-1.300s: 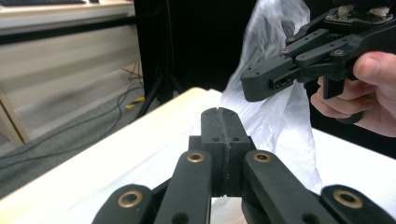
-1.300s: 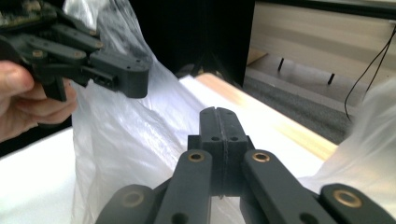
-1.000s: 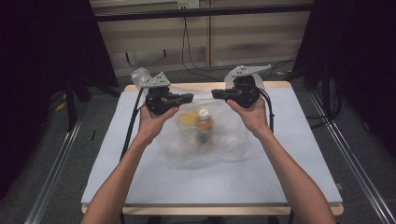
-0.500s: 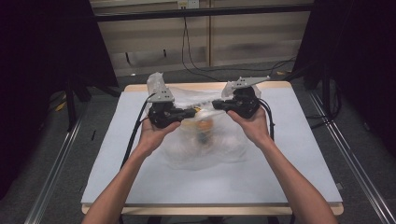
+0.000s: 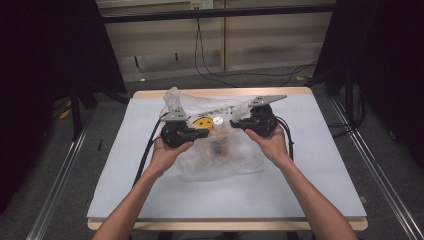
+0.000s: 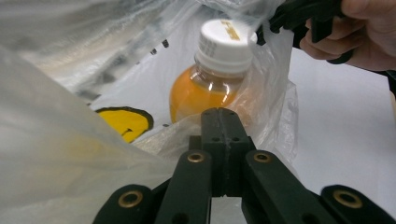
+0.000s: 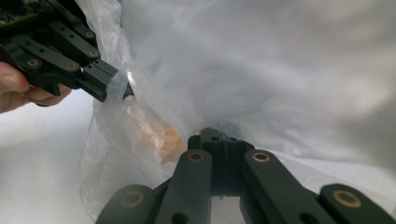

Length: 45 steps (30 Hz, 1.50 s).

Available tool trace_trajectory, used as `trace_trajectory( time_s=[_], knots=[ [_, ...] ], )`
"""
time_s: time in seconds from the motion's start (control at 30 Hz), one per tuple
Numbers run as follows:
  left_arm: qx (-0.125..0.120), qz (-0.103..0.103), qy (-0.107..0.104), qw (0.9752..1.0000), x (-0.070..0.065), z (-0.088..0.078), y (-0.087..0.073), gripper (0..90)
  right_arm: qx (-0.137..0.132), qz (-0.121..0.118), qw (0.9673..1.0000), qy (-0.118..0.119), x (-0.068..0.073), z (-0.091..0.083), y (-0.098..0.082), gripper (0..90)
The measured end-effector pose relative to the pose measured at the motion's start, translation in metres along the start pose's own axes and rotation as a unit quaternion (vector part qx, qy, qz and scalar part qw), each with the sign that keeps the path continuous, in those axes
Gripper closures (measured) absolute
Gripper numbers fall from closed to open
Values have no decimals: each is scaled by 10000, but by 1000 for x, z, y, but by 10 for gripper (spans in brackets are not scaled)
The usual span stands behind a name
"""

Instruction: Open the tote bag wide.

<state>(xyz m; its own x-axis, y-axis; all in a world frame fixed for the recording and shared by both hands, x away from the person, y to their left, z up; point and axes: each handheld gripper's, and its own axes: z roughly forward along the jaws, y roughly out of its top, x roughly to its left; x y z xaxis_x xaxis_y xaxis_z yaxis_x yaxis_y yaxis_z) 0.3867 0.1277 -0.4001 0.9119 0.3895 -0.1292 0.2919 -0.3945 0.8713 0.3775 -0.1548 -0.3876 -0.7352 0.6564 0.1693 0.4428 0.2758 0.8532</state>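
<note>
Left gripper: held in the person's left hand over the middle of the bench, its jaws pressed together on a fold of the clear plastic bag; in the left gripper view the closed tips pinch the film just in front of the bottle.
Right gripper: held in the right hand, facing the left one across the bag's mouth, jaws closed on the bag's film; in the right gripper view the plastic bunches at its tips.
Clear plastic bag: crumpled and see-through, lying on the bench between the two hands, its upper edge lifted by both grippers; grey lettering and a yellow smiley print show on its far side.
Bottle: inside the bag, clear plastic with orange liquid and a white screw cap; from the high view the cap sits between the two grippers, just beside the smiley print. Whether the bottle stands or leans I cannot tell.
Bench: pale grey top with a wooden edge, the bag roughly at its centre.
Other gripper seen from each camera: the right gripper's jaws clamp the bag's edge beside the cap; the left gripper's jaws clamp film above the orange bottle body.
Cables: black, trailing from each gripper toward the person.
</note>
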Motion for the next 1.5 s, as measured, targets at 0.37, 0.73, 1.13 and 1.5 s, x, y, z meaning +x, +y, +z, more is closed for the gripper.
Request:
trace_trajectory(
  time_s=[0.37, 0.73, 1.13, 1.5],
  knots=[
    [105, -191, 68, 9997, 13, 7, -17, 900, 165, 161, 9997, 80, -11, 10, -30, 900],
    [510, -269, 72, 9983, 22, 31, -39, 900, 639, 252, 9975, 136, -20, 35, -60, 900],
    [1323, -277, 139, 9907, 30, 47, -66, 900, 1159, 217, 9929, 160, -22, 49, -86, 900],
    [1283, -484, 149, 9904, 29, 13, -86, 900, 1163, 237, 9927, 195, -22, 26, -99, 900]
  ],
)
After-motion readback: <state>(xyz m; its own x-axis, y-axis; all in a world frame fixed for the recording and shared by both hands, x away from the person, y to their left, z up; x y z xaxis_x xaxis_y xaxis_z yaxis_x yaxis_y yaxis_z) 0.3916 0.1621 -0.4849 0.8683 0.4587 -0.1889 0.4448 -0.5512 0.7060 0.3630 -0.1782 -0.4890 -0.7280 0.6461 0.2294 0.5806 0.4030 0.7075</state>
